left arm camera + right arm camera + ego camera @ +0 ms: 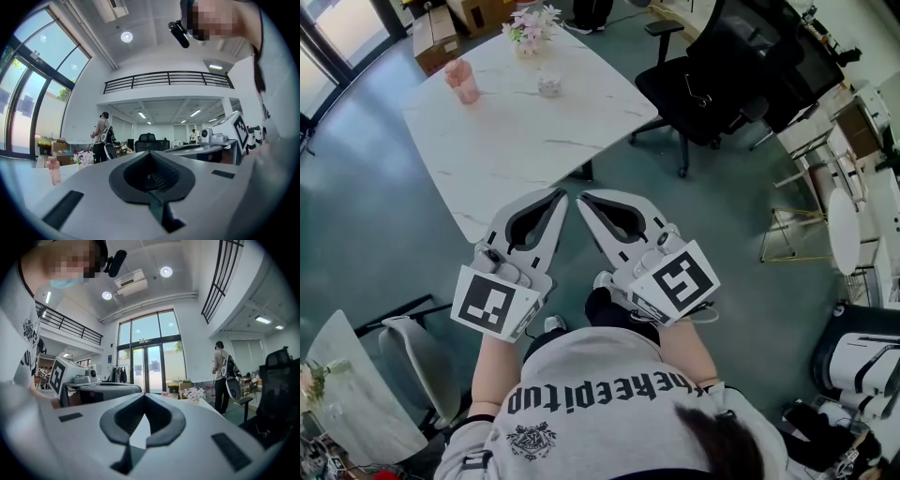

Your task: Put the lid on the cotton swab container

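A small clear container [548, 84] stands on the far part of the white marble table [516, 141]; at this size I cannot make out a lid. Both grippers hover side by side in front of the table's near corner, close to the person's body and well short of the container. The left gripper [561, 195] [150, 152] has its tips together and holds nothing. Tips of the right gripper [581, 199] [144, 395] meet as well, with nothing between them.
A pink bottle [463, 82] [54, 171] and a flower bunch [532, 26] [194, 393] also stand on the table. A black office chair [703, 84] is at the table's right, cardboard boxes [436, 33] are beyond it. A person [101, 136] stands in the background.
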{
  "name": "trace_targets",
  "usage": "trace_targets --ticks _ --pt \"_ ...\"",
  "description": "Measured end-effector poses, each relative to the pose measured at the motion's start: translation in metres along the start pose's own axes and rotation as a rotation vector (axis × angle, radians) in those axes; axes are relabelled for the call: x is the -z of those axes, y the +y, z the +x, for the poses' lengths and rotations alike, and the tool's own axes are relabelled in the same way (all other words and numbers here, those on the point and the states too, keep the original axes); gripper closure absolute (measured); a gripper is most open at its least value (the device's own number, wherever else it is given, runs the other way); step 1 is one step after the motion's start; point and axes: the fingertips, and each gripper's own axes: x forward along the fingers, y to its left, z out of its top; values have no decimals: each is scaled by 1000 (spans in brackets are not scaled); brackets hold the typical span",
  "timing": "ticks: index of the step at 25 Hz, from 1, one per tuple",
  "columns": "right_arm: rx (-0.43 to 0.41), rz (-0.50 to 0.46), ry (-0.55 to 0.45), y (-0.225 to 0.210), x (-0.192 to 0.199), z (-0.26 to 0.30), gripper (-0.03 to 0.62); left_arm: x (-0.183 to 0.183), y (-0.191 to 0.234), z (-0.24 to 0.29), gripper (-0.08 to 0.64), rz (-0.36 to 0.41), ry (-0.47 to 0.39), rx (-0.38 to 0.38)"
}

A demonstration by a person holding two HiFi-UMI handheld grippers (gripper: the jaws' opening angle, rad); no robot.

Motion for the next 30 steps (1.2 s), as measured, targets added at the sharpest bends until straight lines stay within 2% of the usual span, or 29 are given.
trace_targets --ticks 8,17,30 --pt "-49 12 -6 -40 0 -6 581 2 -4 39 545 4 11 -42" --pt "-101 31 -17 -66 7 -17 581 4 -13 66 545 5 6 -91" --pt "-84 46 -21 -85 9 -11 581 11 -2 76 545 8 18 -94"
